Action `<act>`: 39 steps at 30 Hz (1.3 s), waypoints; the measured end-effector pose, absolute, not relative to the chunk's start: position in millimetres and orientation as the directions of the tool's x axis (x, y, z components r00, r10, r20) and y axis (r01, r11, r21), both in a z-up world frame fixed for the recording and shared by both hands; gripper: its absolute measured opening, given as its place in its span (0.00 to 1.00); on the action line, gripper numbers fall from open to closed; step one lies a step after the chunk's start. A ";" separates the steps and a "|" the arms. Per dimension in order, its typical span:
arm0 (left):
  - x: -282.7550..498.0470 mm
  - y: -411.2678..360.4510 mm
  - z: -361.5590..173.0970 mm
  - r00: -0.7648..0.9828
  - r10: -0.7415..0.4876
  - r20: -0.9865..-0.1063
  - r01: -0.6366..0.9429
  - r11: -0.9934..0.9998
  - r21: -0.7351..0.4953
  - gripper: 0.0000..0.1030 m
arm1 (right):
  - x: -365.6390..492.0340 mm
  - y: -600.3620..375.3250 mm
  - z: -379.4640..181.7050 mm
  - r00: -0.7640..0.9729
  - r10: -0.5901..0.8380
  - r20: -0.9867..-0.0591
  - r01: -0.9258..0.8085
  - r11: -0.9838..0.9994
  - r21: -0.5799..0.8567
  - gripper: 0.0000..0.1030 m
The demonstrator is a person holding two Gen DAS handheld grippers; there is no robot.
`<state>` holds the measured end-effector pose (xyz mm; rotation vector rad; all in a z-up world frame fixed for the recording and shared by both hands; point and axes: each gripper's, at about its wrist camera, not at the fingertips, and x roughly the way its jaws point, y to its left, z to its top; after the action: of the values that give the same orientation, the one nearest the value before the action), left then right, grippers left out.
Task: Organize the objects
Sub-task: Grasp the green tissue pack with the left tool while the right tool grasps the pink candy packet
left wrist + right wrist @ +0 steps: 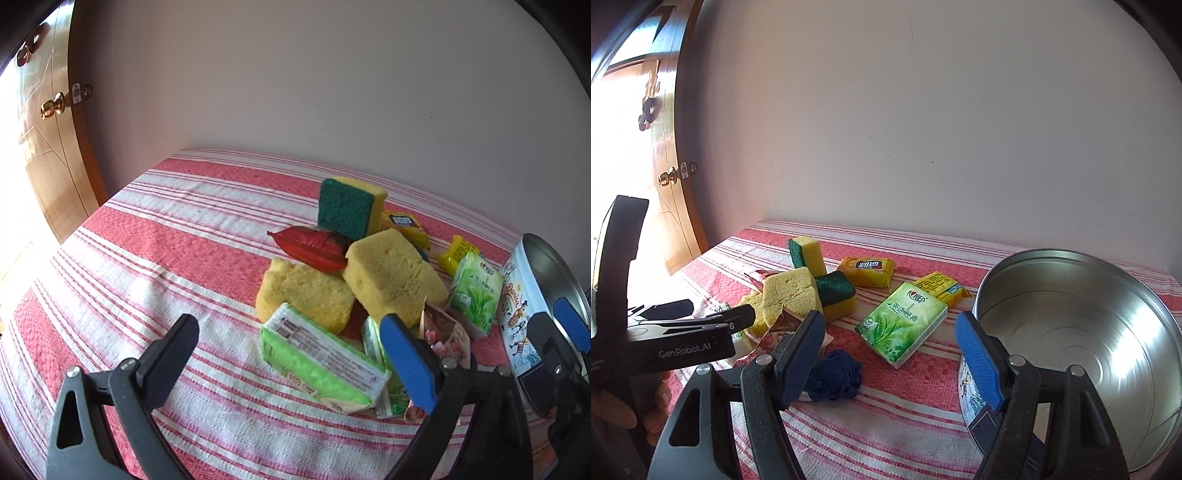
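Note:
My left gripper [290, 326] stands open over a flat green tissue pack [321, 362], which lies between its fingers untouched. Behind the pack is a heap: two yellow sponges [391, 280], an upright green-backed sponge [349, 210], a red packet [314, 245] and yellow snack packets [404, 223]. My right gripper [890, 321] is open too, with a green-tea tissue pack [903, 321] lying on the cloth beyond its tips. A crumpled blue cloth [836, 376] sits by its left finger. Its right finger is close to the wall of an open round tin [1052, 253]; contact cannot be told.
A red-and-white striped cloth [147, 240] covers the table, which meets a plain wall at the back. A wooden door [48, 147] with a brass knob stands at the left. A hand [653, 406] holds the left gripper at the lower left of the right wrist view.

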<state>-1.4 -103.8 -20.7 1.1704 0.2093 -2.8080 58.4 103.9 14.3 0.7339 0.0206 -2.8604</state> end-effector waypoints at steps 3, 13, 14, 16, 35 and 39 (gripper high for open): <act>4.1 -116.2 -27.7 -0.701 0.041 -0.712 0.117 -0.978 -0.172 0.83 | 56.3 106.1 14.1 -0.854 -0.193 -0.484 0.193 -0.980 0.050 0.73; 27.8 -130.7 -40.1 -0.671 0.135 -0.729 0.080 -0.964 -0.253 0.64 | 57.1 98.2 11.3 -0.810 -0.286 -0.512 0.271 -0.957 0.105 0.73; 29.9 -131.6 -39.9 -0.668 0.141 -0.730 0.079 -0.963 -0.259 0.64 | 56.4 97.3 10.3 -0.805 -0.291 -0.518 0.276 -0.955 0.108 0.73; 30.9 -126.9 -39.9 -0.667 0.142 -0.731 0.065 -0.967 -0.247 0.64 | 53.7 94.8 7.2 -0.788 -0.306 -0.535 0.288 -0.950 0.120 0.73; 42.4 -116.3 -32.2 -0.691 0.188 -0.698 -0.036 -0.973 -0.227 0.44 | 18.3 48.6 -13.9 -0.631 -0.365 -0.685 0.275 -0.930 0.243 0.73; 43.5 -110.5 -34.9 -0.674 0.206 -0.709 -0.050 -0.971 -0.235 0.48 | 23.4 46.6 -10.2 -0.632 -0.366 -0.683 0.312 -0.927 0.208 0.41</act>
<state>43.5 -110.5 -34.9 1.3086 0.3233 -2.9932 23.4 46.6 -10.2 1.0848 -0.0987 -2.5400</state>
